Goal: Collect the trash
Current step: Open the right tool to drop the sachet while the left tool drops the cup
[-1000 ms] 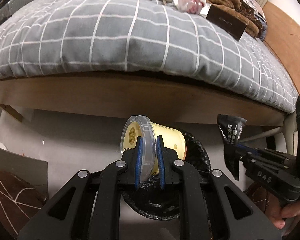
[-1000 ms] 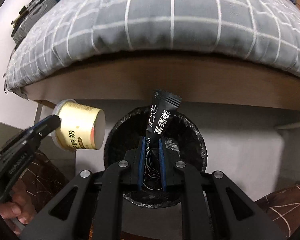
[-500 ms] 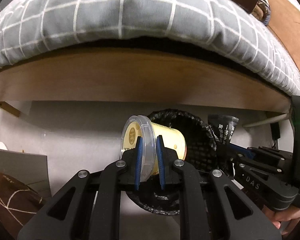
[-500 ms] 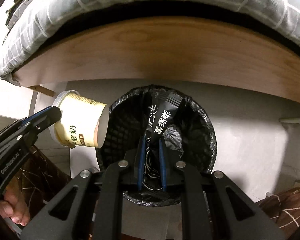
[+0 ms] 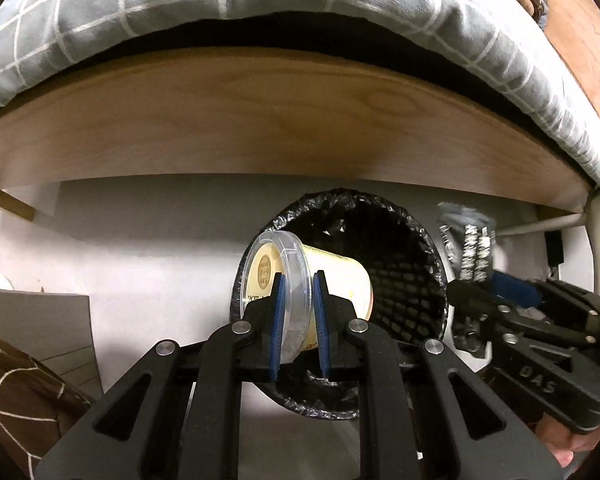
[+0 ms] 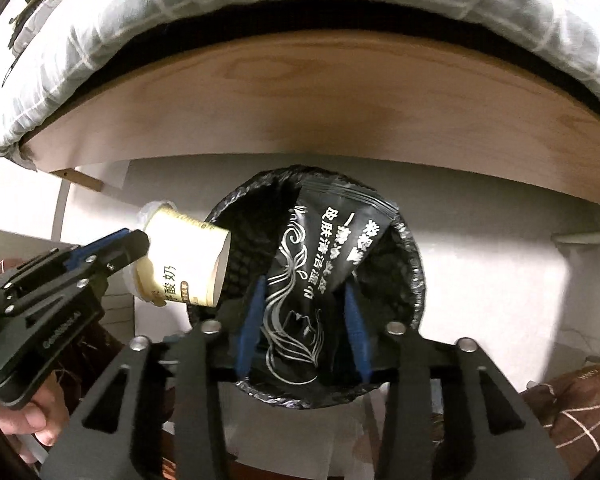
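Note:
A bin with a black bag [image 5: 404,280] stands on the floor under the bed edge; it also shows in the right wrist view [image 6: 410,248]. My left gripper [image 5: 298,312] is shut on the clear lid rim of a yellow yogurt cup [image 5: 336,280], held on its side over the bin's left rim; the cup shows in the right wrist view [image 6: 188,256]. My right gripper [image 6: 304,320] is open, its blue pads apart. A black sachet [image 6: 320,276] lies loose between them over the bin mouth. In the left wrist view the sachet [image 5: 470,252] is blurred.
The wooden bed frame [image 5: 284,120] and the grey checked duvet [image 5: 220,0] overhang close above the bin. A grey board [image 5: 40,332] leans at the left. Brown patterned fabric [image 6: 580,400] lies at the lower right. A white wall is behind the bin.
Both grippers have dropped lower and closer to the bin. My right gripper has opened and let the black sachet go; it tilts and slips down. The left still holds the cup.

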